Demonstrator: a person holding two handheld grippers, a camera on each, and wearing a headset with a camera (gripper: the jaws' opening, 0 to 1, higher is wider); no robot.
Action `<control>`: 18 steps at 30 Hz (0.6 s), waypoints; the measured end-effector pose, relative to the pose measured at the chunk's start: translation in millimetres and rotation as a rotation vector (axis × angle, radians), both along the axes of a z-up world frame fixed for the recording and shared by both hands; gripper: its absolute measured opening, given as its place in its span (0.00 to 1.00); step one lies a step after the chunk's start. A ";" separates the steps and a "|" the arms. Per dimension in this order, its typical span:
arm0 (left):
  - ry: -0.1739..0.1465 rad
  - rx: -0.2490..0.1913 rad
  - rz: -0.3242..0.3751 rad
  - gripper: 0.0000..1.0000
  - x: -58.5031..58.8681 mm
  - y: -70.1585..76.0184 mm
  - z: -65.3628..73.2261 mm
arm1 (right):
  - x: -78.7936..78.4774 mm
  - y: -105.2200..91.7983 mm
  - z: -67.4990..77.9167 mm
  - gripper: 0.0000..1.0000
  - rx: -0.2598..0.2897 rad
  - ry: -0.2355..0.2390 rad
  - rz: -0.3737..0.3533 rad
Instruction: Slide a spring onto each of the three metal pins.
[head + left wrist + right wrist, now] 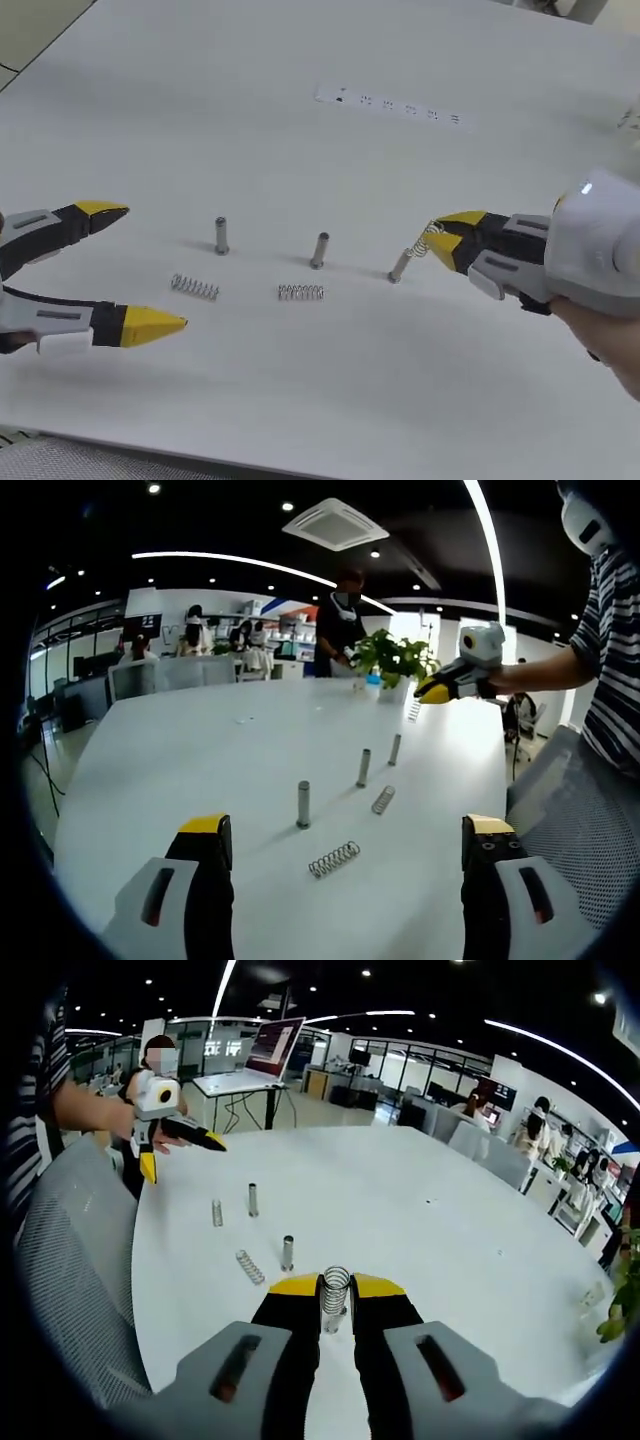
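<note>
Three metal pins stand in a row on the white table: left pin, middle pin, right pin. Two springs lie loose in front of them, one by the left pin and one by the middle pin. My right gripper is shut on a third spring, held just above and right of the right pin's top. In the right gripper view that spring stands between the yellow tips. My left gripper hangs open at the left, short of the left pin, nothing between its fingers.
A white power strip lies farther back on the table. The table's near edge runs below my left gripper. A potted plant stands at the table's far end in the left gripper view, with people standing beyond it.
</note>
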State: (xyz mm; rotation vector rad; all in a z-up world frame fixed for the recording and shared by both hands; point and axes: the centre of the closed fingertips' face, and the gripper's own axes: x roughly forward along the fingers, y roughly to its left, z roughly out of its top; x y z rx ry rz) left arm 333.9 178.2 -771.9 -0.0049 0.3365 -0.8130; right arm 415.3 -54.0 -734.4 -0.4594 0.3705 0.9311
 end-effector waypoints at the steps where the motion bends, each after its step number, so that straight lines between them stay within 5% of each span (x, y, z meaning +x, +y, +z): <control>1: 0.003 -0.001 -0.001 0.95 -0.3 0.0 -0.1 | 1.6 0.3 -0.3 0.12 -0.002 0.000 -0.003; 18: 0.025 0.007 0.015 0.95 -3.4 5.4 -7.7 | 17.1 -0.7 -15.1 0.12 0.007 0.058 -0.056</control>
